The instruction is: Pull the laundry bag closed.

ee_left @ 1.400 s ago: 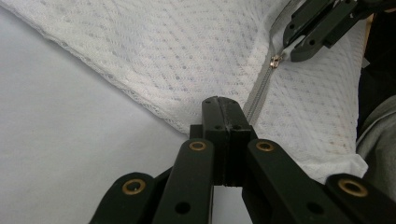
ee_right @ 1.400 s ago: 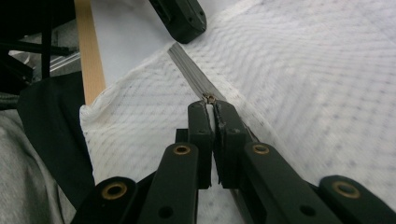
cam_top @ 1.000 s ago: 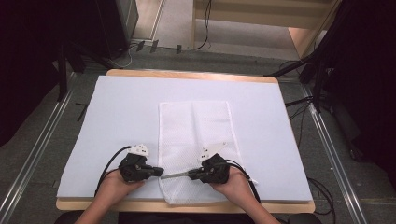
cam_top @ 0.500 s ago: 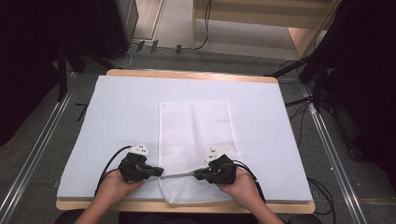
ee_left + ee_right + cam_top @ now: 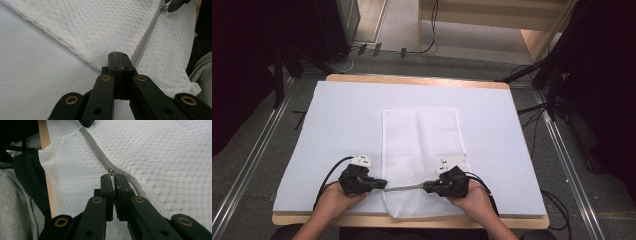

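- I have a white mesh laundry bag (image 5: 422, 160) lying flat on the pale sheet (image 5: 337, 120) that covers the desk (image 5: 412, 80), with its long side running away from me and its near end at the desk's front edge.
- A grey zipper (image 5: 404, 188) runs across the bag's near end, and both of my grippers sit on that line, facing each other.
- My left gripper (image 5: 382, 184) is at the bag's left edge; in the left gripper view its jaws are clenched together on the end of the zipper tape (image 5: 143, 46), right where the mesh edge meets the sheet.
- My right gripper (image 5: 426, 188) is over the bag itself, right of centre; in the right gripper view its jaws are pressed together with the small metal zipper pull (image 5: 111, 172) at their tips, so I read it as grasping the pull.
- Ahead of the pull in that view, the zipper runs on toward the other gripper's tip (image 5: 86, 122) at the top of the frame.
- The stretch of zipper between the two grippers looks taut and straight from the high view.
- My hands hold the grippers from the near side, and the cables trail back toward me.
- I can read no brand, label or writing on the bag or the grippers.
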